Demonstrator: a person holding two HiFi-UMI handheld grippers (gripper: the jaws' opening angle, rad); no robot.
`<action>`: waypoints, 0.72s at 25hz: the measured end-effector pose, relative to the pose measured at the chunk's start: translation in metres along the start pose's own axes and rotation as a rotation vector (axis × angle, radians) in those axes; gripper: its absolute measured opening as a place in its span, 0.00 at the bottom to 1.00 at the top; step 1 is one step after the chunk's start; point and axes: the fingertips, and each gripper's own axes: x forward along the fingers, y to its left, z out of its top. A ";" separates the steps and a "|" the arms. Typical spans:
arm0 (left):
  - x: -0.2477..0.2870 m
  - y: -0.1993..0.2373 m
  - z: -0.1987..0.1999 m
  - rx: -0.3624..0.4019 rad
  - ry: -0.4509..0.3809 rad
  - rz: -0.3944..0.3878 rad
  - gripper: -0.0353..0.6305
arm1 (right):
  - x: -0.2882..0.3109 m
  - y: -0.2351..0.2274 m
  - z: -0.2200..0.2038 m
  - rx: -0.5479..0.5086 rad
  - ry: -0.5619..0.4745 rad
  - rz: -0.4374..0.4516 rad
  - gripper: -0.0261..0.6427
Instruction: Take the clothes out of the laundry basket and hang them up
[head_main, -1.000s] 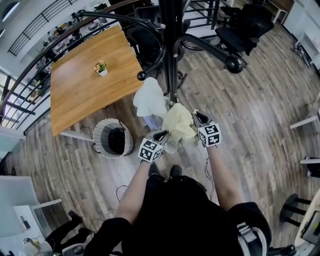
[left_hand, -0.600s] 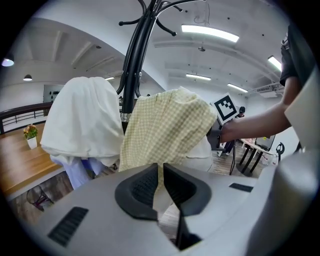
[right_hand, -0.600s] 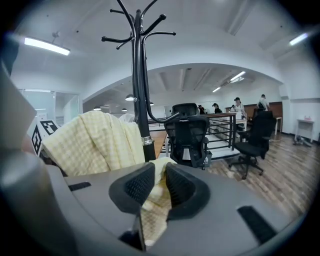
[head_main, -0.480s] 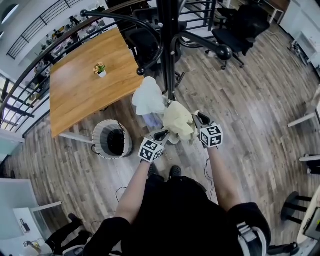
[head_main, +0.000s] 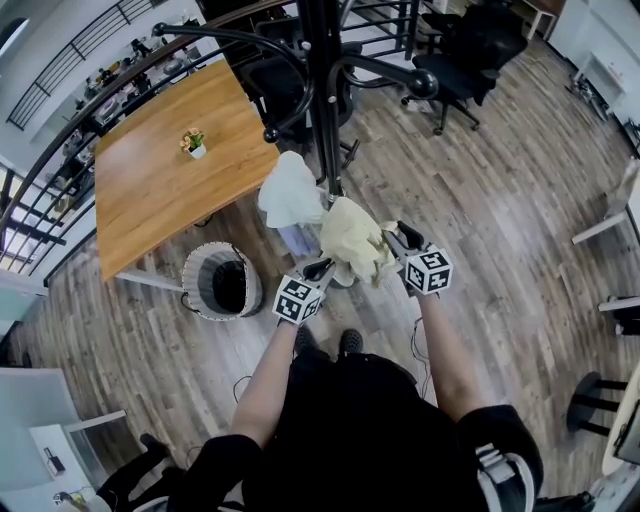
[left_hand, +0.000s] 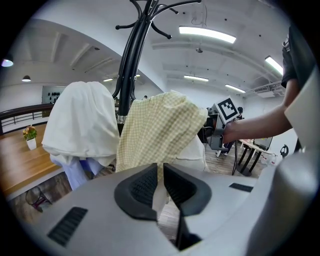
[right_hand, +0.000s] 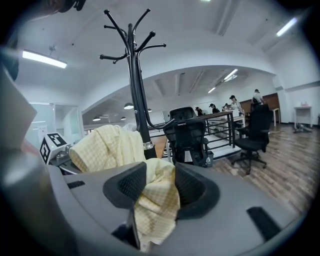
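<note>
Plank flooring (head_main: 500, 200) all round, with a smooth honey-coloured wooden desk (head_main: 170, 175) at upper left and the round woven laundry basket (head_main: 195, 275) just below it. Black metal coat rack (head_main: 318, 100) with curved, knob-tipped arms runs up the top middle, and a soft white garment (head_main: 288, 192) is draped on it. The yellow checked cloth (head_main: 350, 240), thin and crumpled, sits mid-frame right by the pole. My left tongs (left_hand: 161, 169) are pinched tight on a thin edge of it. My right tongs (right_hand: 160, 172) have just been opening, ribbed pads apart, with a loose fold bunched in the gap.
</note>
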 end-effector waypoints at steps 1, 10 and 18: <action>0.000 -0.003 0.001 0.003 -0.002 -0.002 0.10 | -0.003 0.000 -0.002 0.004 -0.001 -0.001 0.32; -0.004 -0.015 0.002 0.014 -0.014 -0.010 0.10 | -0.017 0.002 -0.009 0.070 -0.036 -0.003 0.33; -0.013 -0.012 0.002 0.007 -0.023 0.008 0.10 | -0.033 -0.002 0.000 0.153 -0.096 -0.015 0.33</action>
